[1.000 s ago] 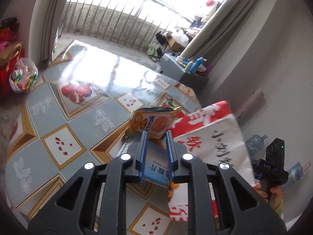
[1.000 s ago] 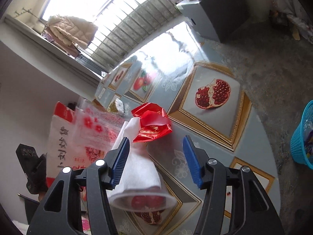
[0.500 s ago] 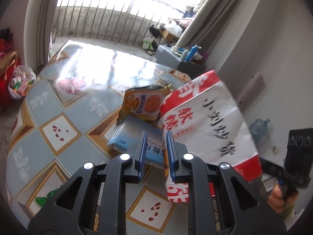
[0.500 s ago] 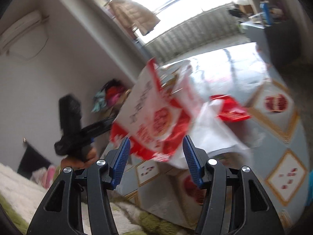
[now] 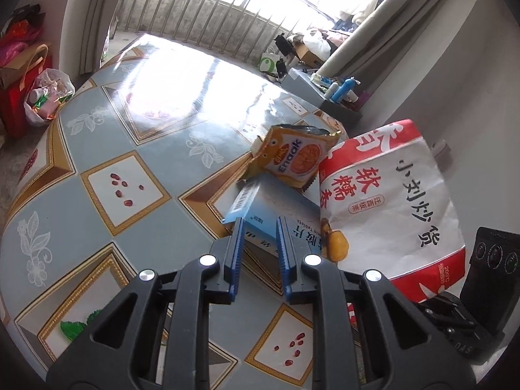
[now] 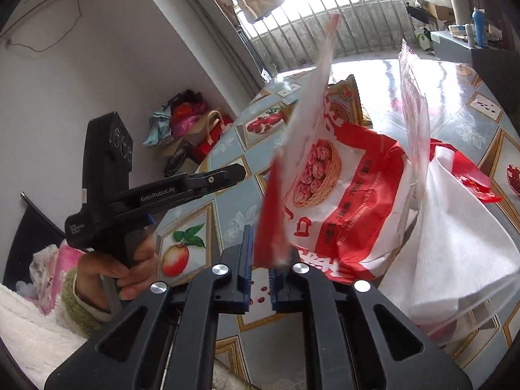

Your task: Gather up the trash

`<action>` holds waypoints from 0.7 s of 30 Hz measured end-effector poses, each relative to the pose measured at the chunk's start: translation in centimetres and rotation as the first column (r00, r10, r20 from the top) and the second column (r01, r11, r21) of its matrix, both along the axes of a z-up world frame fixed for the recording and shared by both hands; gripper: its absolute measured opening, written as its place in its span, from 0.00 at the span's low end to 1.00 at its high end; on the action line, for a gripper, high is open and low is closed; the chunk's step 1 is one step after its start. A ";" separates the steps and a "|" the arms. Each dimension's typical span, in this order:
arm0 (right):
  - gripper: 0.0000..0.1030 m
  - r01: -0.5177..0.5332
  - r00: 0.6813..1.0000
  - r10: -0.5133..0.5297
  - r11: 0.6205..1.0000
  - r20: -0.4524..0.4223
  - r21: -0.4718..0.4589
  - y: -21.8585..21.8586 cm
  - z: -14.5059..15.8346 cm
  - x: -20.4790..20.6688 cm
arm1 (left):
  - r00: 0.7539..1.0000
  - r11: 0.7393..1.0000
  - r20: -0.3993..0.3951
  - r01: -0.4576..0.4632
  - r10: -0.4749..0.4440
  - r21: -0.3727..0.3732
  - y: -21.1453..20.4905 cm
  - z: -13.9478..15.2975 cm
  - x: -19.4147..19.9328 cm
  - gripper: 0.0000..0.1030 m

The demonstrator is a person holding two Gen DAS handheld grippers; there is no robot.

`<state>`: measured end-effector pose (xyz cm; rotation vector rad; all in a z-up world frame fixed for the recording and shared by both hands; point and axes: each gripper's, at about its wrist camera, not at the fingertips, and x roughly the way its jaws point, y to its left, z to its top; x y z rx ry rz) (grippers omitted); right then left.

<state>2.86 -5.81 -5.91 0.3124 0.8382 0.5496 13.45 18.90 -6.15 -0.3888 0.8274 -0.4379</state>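
We see the right tool [image 6: 260,253] pinched on the bottom edge of the big red and white paper snack bag [image 6: 331,195]. A second ago its fingers stood wide apart, with only a white cloth between them. The bag stands on the table [image 6: 468,110], just in front of the tool.

Our left tool [image 5: 259,232] has its fingers close together, and we cannot tell if they squeeze the flat blue cardboard box [image 5: 279,211] lying between them. The box looks nearer than before. The orange crinkly snack packet [image 5: 292,159] sits just past the box.
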 end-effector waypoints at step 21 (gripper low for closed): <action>0.04 0.065 0.906 -0.231 0.903 0.354 0.425 -17.0 12.2 -9.8 | 0.963 0.990 0.237 0.137 -0.129 -0.015 -4.6 8.2 -1.9 0.17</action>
